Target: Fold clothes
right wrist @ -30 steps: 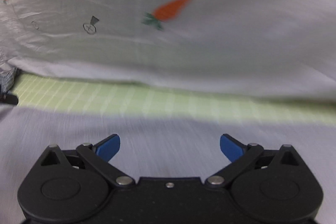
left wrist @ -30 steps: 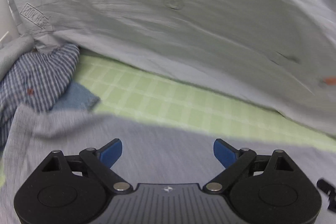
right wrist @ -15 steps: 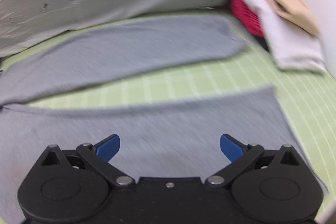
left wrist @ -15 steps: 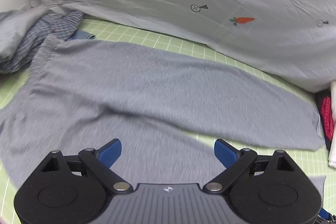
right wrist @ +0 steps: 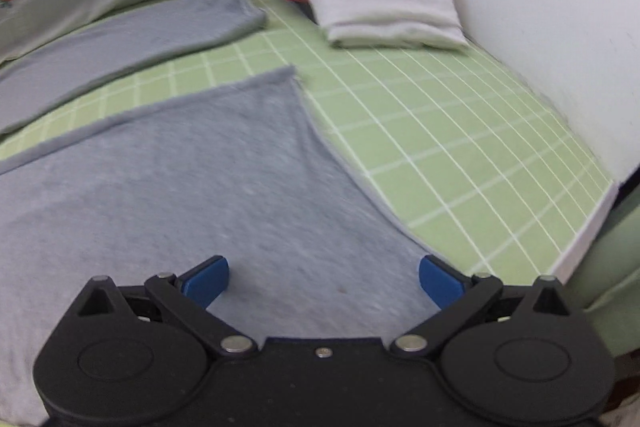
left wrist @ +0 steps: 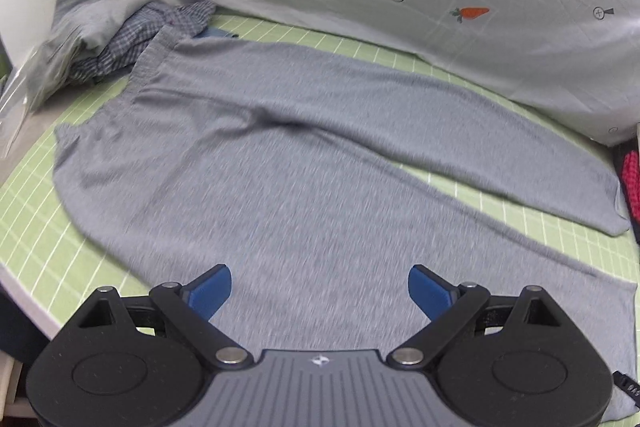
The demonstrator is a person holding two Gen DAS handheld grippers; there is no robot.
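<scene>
Grey knit trousers (left wrist: 304, 187) are being displayed flat on the green gridded tabletop (right wrist: 440, 131); both the left hand-held gripper (left wrist: 320, 291) and right hand-held gripper (right wrist: 323, 281) are being held wide apart, empty.
</scene>
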